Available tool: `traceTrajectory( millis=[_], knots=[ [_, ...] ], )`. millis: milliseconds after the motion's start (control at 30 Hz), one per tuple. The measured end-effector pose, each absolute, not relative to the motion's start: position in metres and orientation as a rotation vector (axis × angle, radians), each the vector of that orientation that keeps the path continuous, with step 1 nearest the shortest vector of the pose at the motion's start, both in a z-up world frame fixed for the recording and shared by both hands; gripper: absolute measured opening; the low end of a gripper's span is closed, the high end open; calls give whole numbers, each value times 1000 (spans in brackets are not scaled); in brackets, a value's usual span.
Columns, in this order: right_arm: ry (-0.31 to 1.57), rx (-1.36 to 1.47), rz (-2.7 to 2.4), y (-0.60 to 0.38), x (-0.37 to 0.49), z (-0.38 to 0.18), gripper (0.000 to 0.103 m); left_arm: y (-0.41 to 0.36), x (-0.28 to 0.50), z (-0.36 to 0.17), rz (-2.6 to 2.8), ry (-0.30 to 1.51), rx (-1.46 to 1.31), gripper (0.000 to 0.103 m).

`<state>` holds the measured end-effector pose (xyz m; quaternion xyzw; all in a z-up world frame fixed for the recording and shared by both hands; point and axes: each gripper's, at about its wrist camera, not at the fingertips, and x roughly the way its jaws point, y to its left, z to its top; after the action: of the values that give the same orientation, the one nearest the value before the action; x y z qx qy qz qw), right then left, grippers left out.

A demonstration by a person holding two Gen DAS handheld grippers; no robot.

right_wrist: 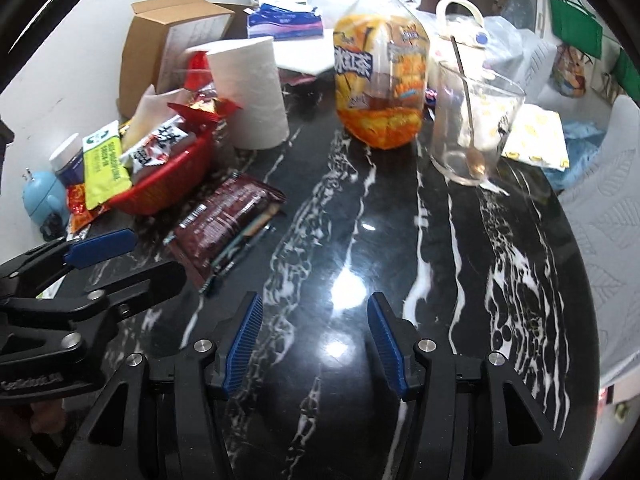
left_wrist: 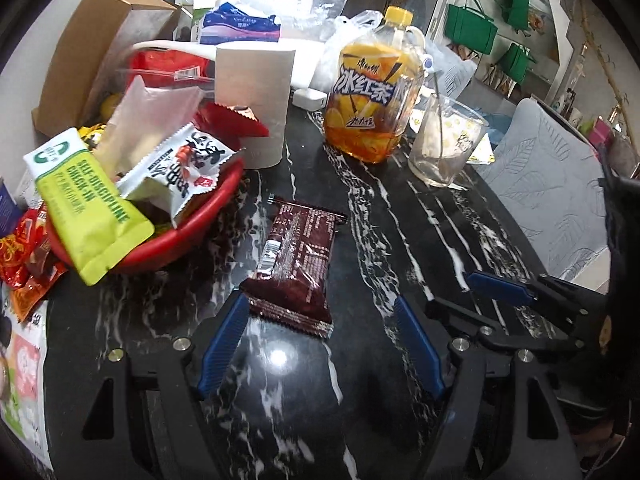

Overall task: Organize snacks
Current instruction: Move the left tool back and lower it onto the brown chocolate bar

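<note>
A dark red snack packet (left_wrist: 296,260) lies flat on the black marble table, just in front of my left gripper (left_wrist: 320,308), which is open with the packet's near end between its blue fingertips. A red basket (left_wrist: 192,236) at the left holds several snack packets, among them a yellow-green one (left_wrist: 88,216) and a white one (left_wrist: 180,168). The packet (right_wrist: 228,220) and basket (right_wrist: 160,192) also show in the right wrist view. My right gripper (right_wrist: 316,308) is open and empty over bare table. The left gripper (right_wrist: 100,256) shows at that view's left edge.
A paper towel roll (left_wrist: 256,100), an iced tea bottle (left_wrist: 372,96) and a glass with a spoon (left_wrist: 444,140) stand behind. A cardboard box (left_wrist: 92,52) stands at the back left. Loose orange packets (left_wrist: 24,264) lie left of the basket. The table edge (right_wrist: 576,280) curves at the right.
</note>
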<state>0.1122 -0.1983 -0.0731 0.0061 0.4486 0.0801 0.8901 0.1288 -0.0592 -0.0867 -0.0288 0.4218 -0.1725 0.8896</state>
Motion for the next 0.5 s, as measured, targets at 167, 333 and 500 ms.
traceTrajectory(
  millis=[167, 333, 500],
  knots=[
    [945, 14, 167, -202, 121, -80, 54, -66, 144, -93, -350, 863, -23, 74],
    [959, 16, 166, -206, 131, -86, 54, -73, 162, -104, -359, 895, 3, 74],
    [973, 20, 160, -208, 135, -91, 54, -75, 169, -112, -394, 915, 12, 50]
  ],
)
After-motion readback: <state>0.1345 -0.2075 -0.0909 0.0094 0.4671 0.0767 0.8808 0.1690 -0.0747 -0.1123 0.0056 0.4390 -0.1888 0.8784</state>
